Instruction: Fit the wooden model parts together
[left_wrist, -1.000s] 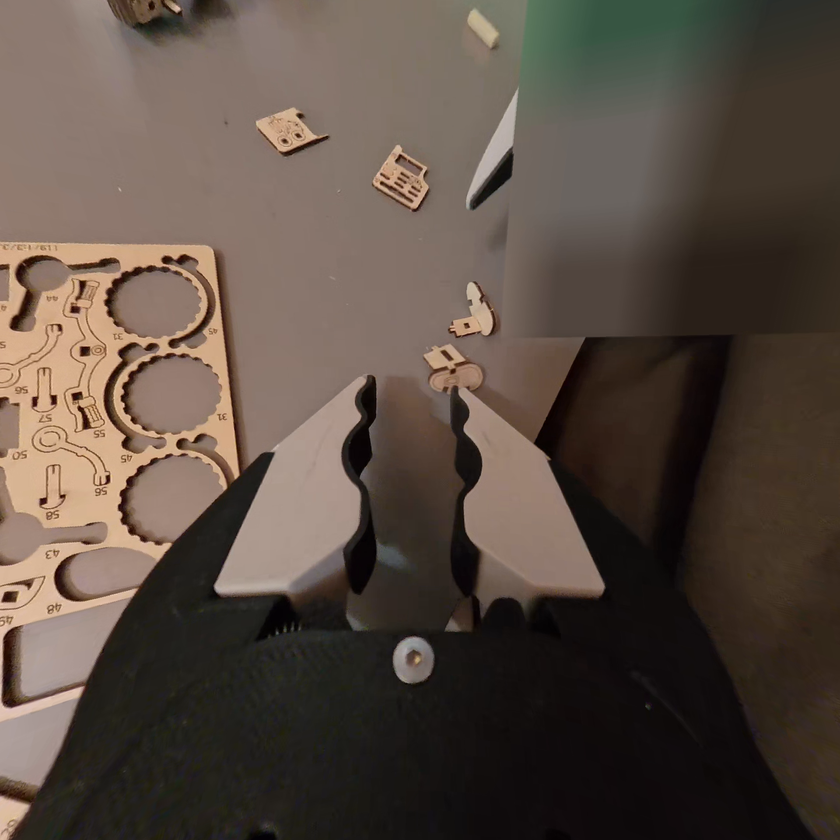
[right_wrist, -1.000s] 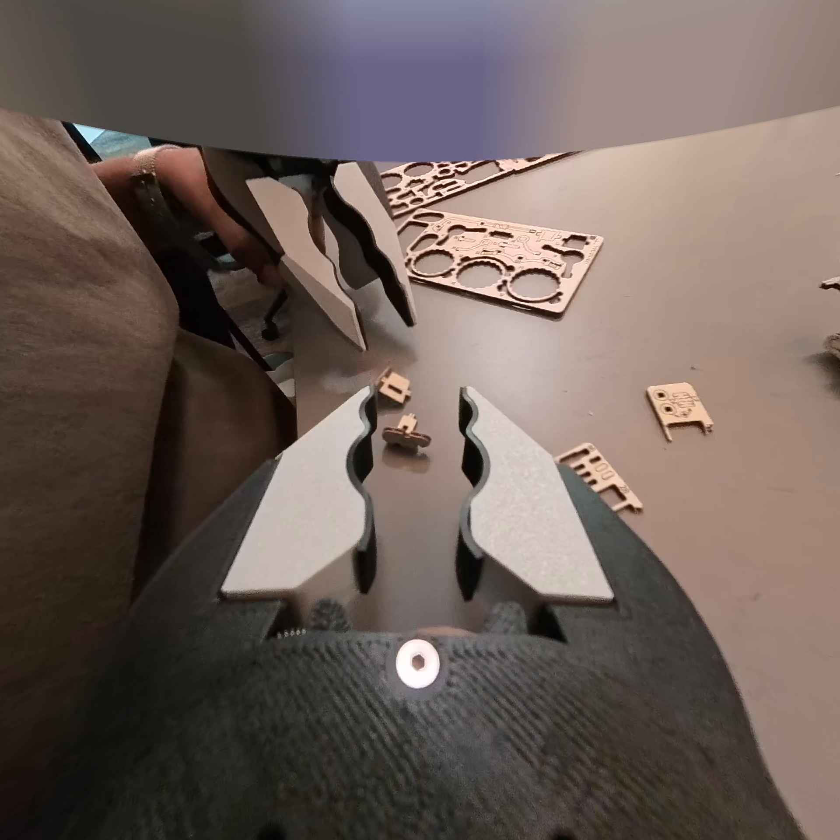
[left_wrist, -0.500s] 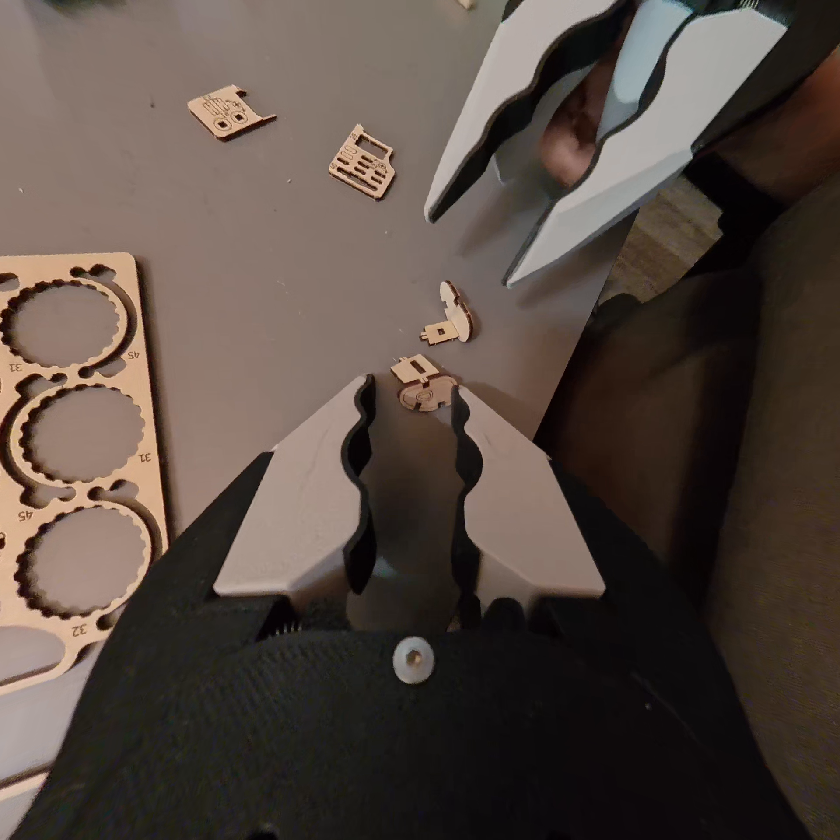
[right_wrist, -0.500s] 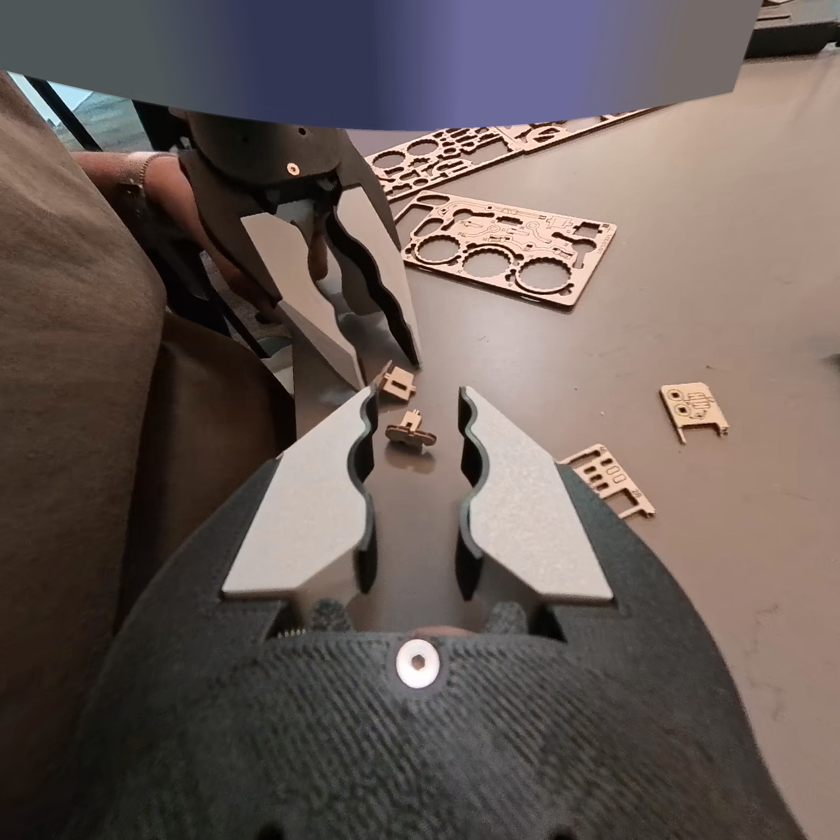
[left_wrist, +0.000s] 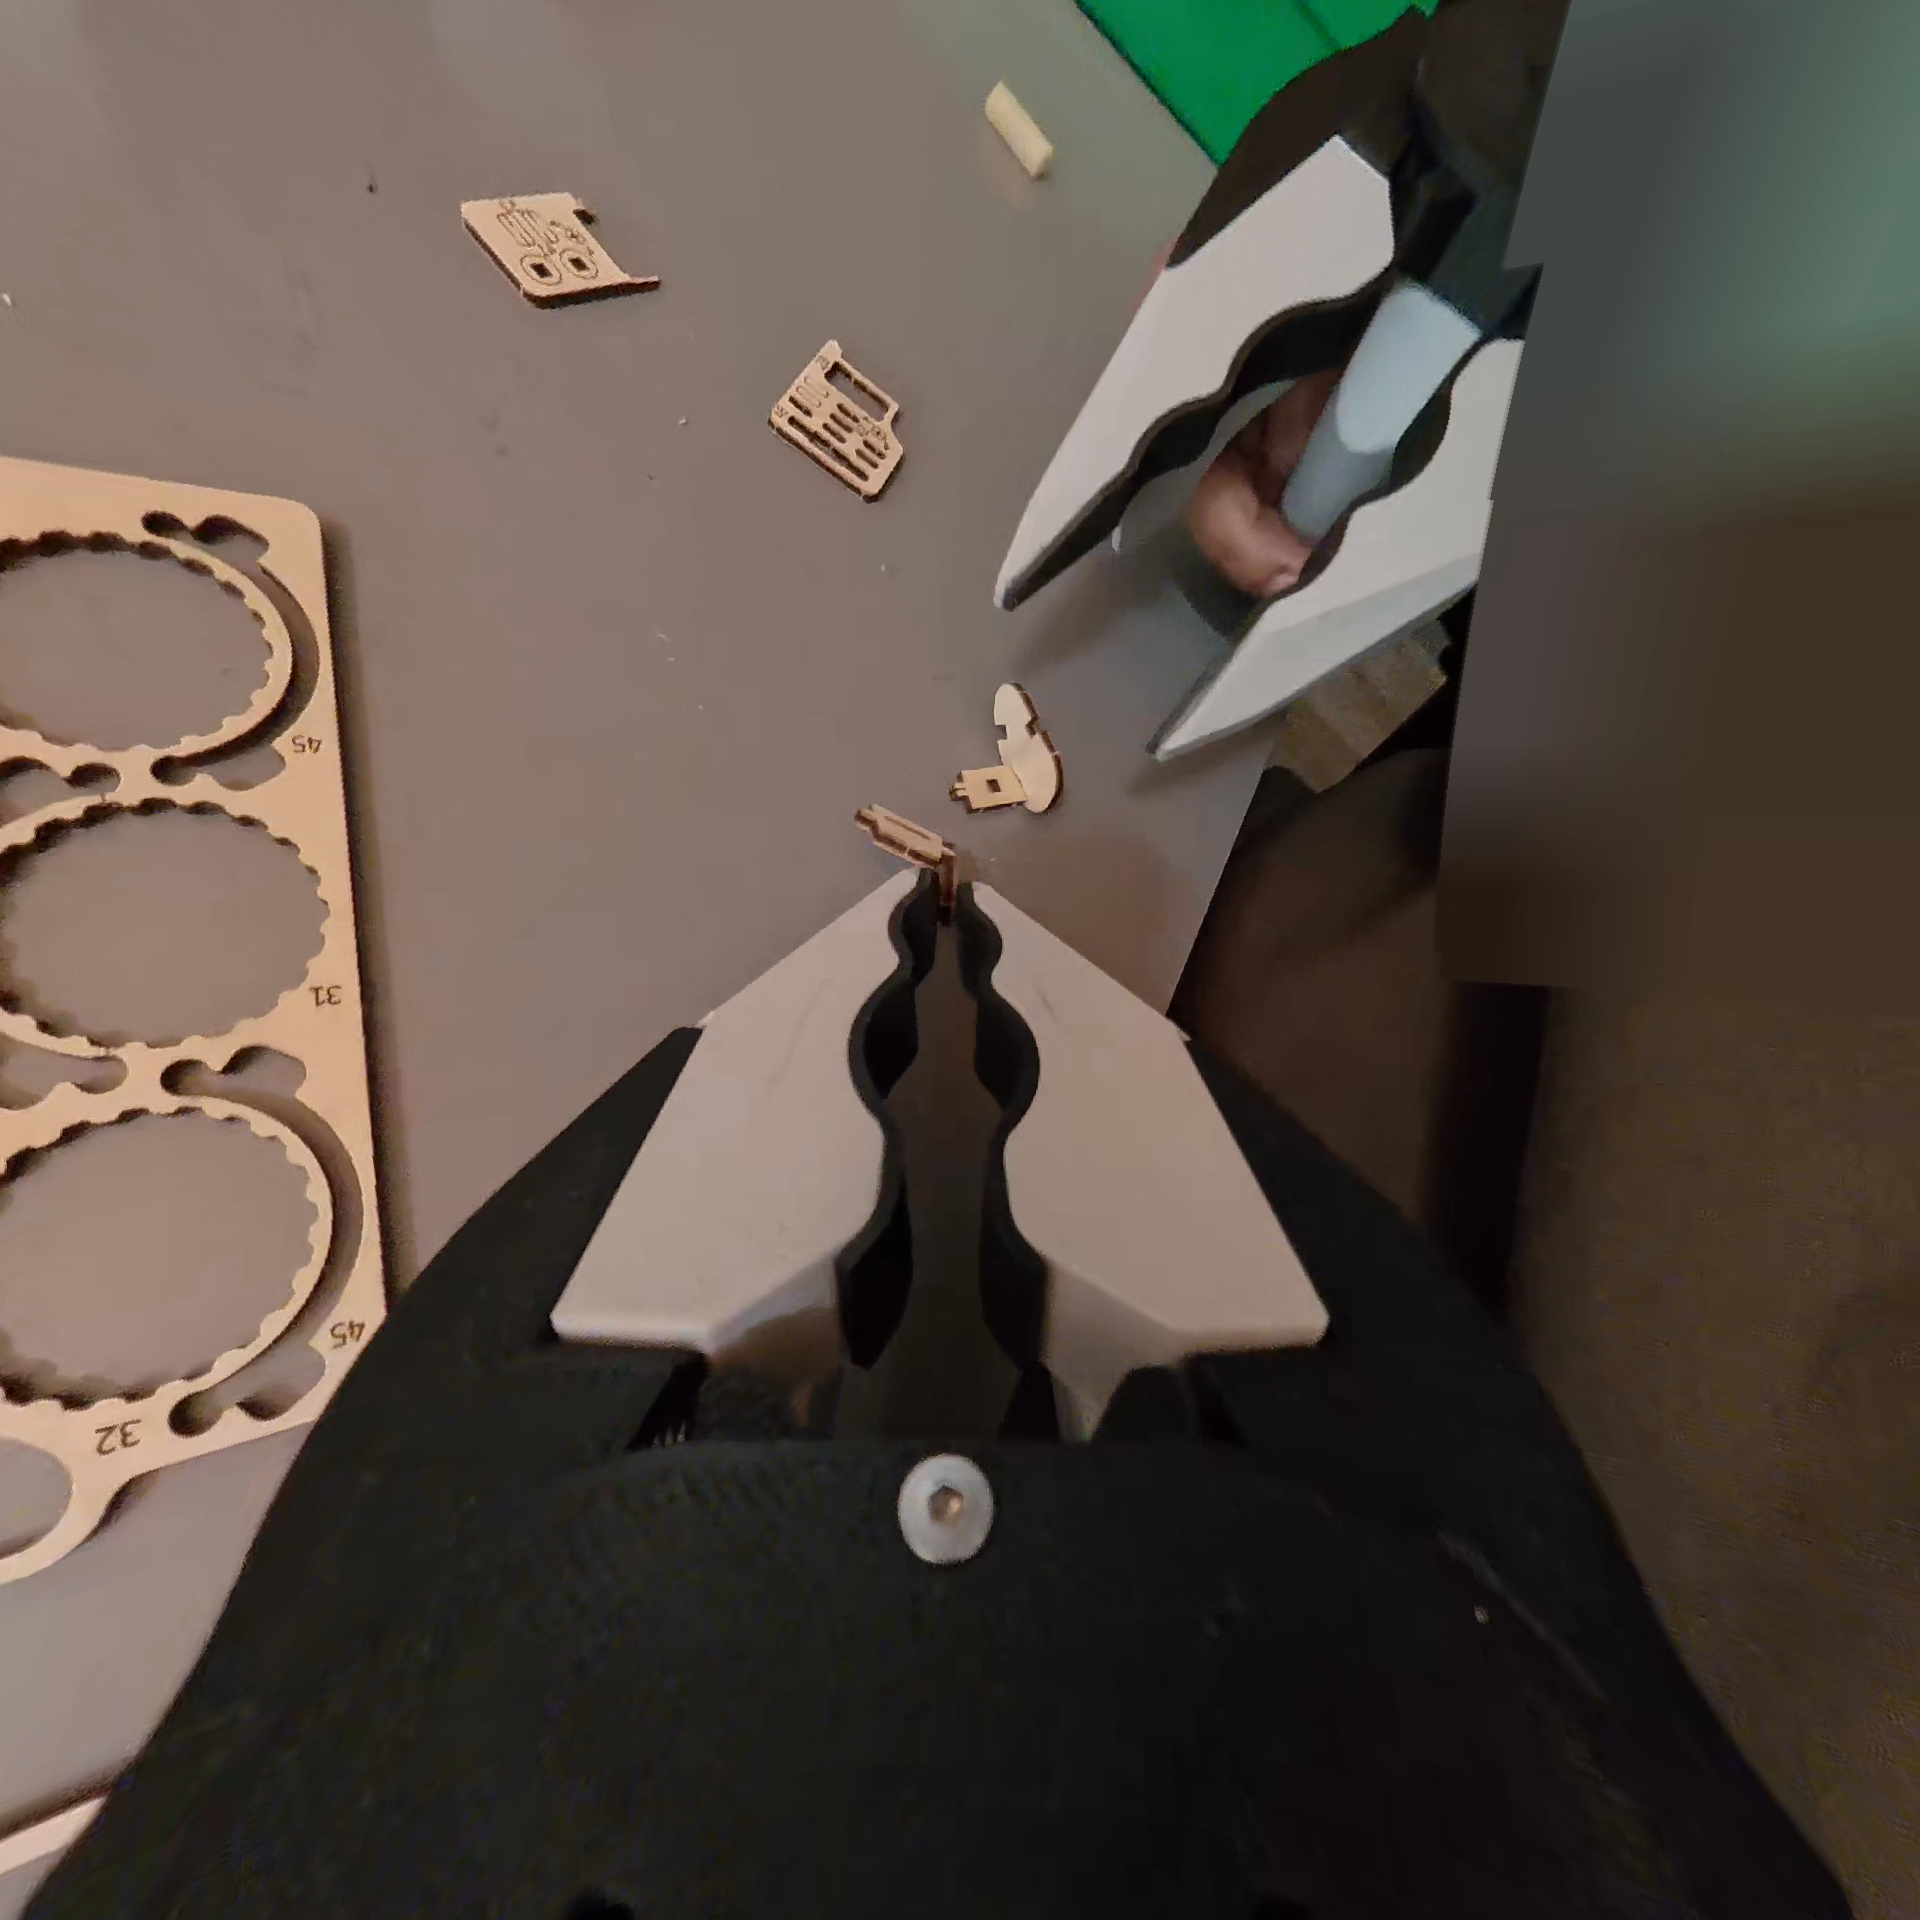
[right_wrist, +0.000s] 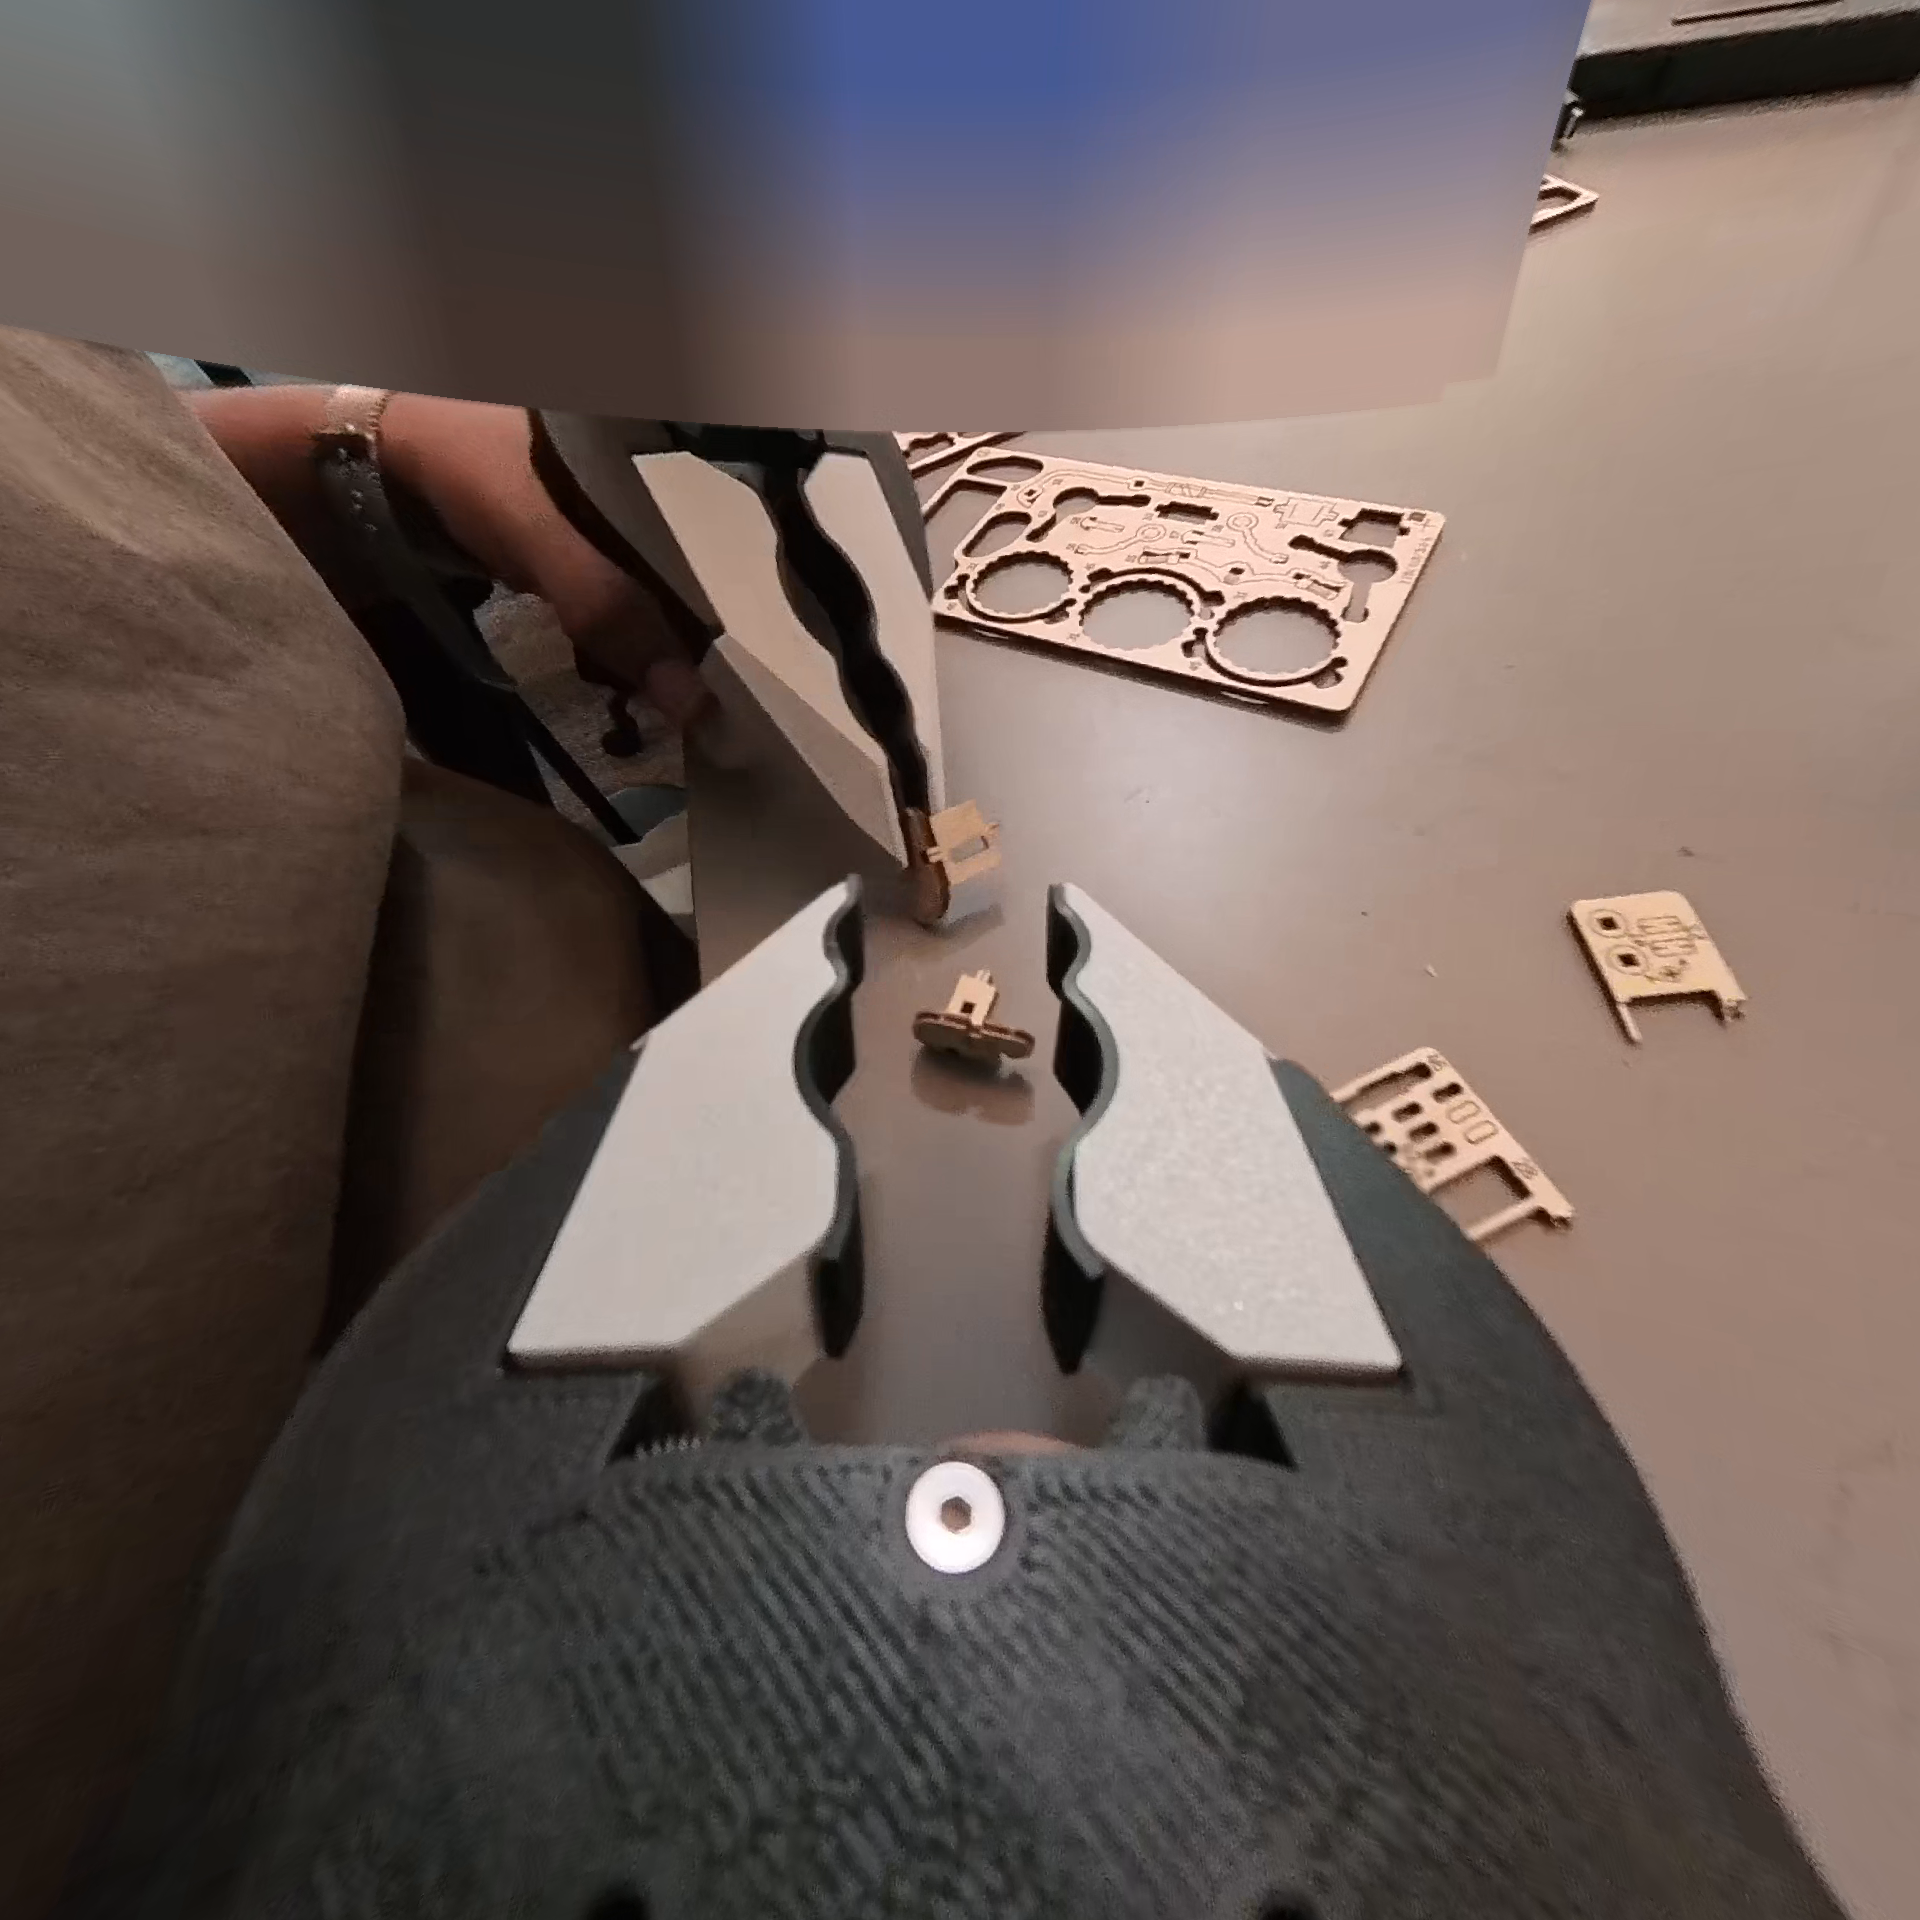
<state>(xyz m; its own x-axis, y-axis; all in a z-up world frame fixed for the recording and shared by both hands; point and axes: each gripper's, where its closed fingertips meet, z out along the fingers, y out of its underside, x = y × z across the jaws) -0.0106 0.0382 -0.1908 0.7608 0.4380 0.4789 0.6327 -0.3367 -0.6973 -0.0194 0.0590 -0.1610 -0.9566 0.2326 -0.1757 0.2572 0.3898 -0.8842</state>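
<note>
Left wrist view: our left gripper (left_wrist: 943, 896) has its jaws pinched on a small wooden part (left_wrist: 914, 847) at the tips, near the table (left_wrist: 582, 582) edge; second part (left_wrist: 1013, 753) lies just beyond; punched-out sheet (left_wrist: 177, 997) to the left. Right wrist view: our right gripper (right_wrist: 954, 904) stands wide apart, gripping nothing; second part (right_wrist: 971, 1023) sits on the table between its fingers.

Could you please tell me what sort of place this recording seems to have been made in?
Probably a hobby or work table indoors: a plain grey tabletop carries a laser-cut wooden sheet with gear-shaped holes and loose punched-out wooden parts. A person sits at its edge, and carpet-like flooring shows below.
</note>
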